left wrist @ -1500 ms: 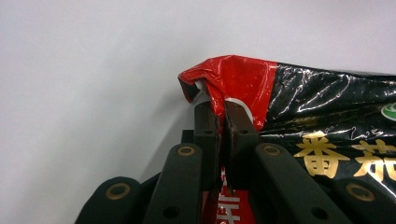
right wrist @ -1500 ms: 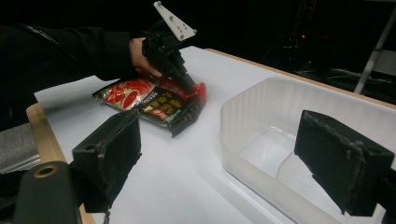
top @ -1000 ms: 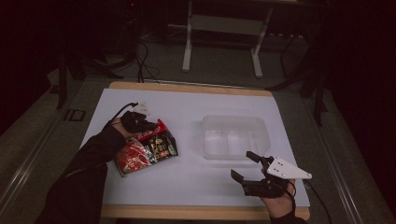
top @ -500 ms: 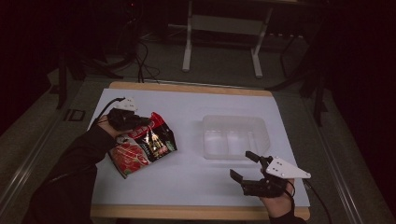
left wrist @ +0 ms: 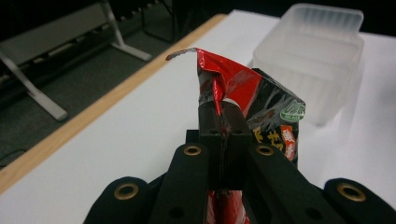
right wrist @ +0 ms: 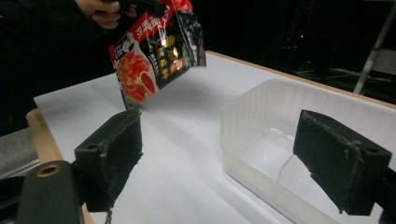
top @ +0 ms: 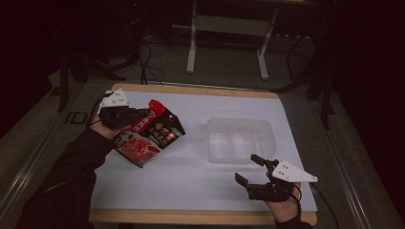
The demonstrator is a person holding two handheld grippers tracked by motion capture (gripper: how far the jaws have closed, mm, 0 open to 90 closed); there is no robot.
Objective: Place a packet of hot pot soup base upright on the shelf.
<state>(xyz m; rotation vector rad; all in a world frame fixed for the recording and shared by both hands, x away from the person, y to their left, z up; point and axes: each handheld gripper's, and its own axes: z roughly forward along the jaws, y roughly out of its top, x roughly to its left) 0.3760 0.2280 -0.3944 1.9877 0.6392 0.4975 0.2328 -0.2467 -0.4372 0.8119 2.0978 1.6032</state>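
From the high view, the left gripper (top: 139,114) holds a red and black snack packet (top: 149,134) by its upper edge above the left part of the white table (top: 191,167). The packet hangs tilted, its lower corner near the tabletop; whether it touches the surface cannot be told in the dim light. A clear plastic container (top: 239,139) stands right of centre, well apart from the packet. Near the front edge, the right gripper (top: 248,171) rests with its jaws spread wide and nothing between them. The room behind the table is dark, and the metal frame (top: 227,38) on the floor is cut off at the top.

In the left gripper view, the jaws are pressed tight together on a crumpled red fold of the packet (left wrist: 243,93), which rises above them and curls over. The lower part of the packet is hidden behind the gripper's body. The container (left wrist: 313,56) sits beyond, pale and slightly blurred.

In the right gripper view, two black pads (right wrist: 112,154) stand far apart, empty, framing the near corner of the container (right wrist: 261,140), whose right side is cut off. Farther off, the packet (right wrist: 154,51) hangs clear of the table from the other gripper, itself mostly cropped at the top edge beside a hand (right wrist: 100,11). The printed lettering on the packet is too small to read.
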